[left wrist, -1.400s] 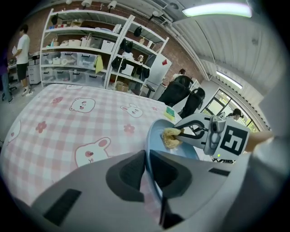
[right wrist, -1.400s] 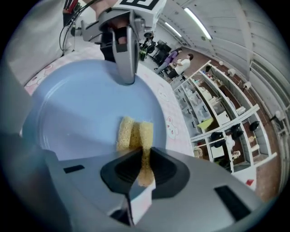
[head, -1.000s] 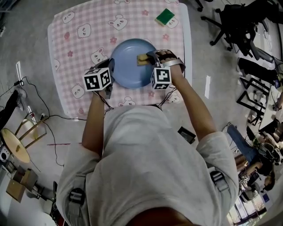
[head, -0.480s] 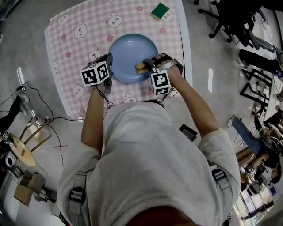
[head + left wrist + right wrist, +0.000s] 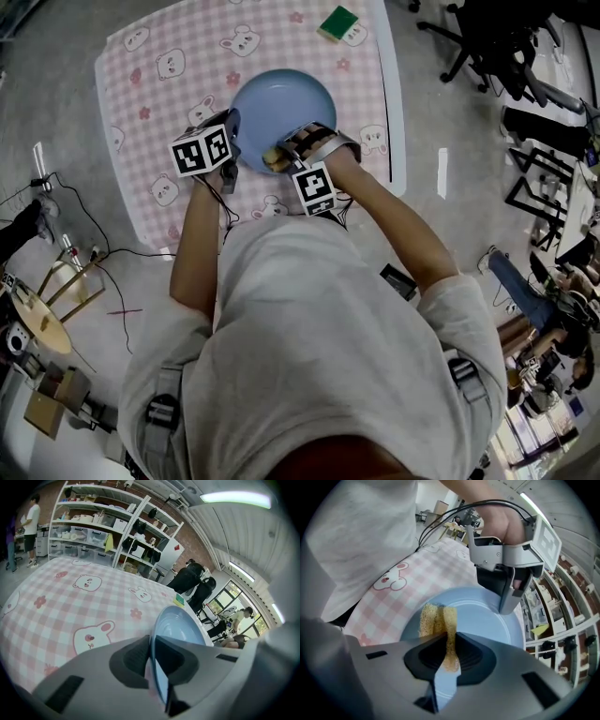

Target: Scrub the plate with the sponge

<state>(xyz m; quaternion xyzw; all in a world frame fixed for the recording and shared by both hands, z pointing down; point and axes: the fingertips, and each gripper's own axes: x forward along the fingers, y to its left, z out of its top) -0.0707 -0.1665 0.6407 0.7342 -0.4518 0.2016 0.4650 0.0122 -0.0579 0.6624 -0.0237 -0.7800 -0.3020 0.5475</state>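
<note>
Head view, upper centre: both forearms reach fwd over the pink checked tabletop (image 5: pixel 150 84). Left claw (image 5: pixel 232 141) clamps the blue plate (image 5: pixel 281 98) at its left rim; left gripper view shows that rim edge-on btwn the jaws. Right claw (image 5: pixel 279 157), wrist turned inward, pinches the yellow sponge (image 5: pixel 272 159) on the plate's near edge. Right gripper view shows it squashed thin.

plate (image 5: pixel 281 103) on tablecloth (image 5: pixel 150 112) | sponge (image 5: pixel 274 157) on plate | second sponge (image 5: pixel 338 21) behind plate
</note>
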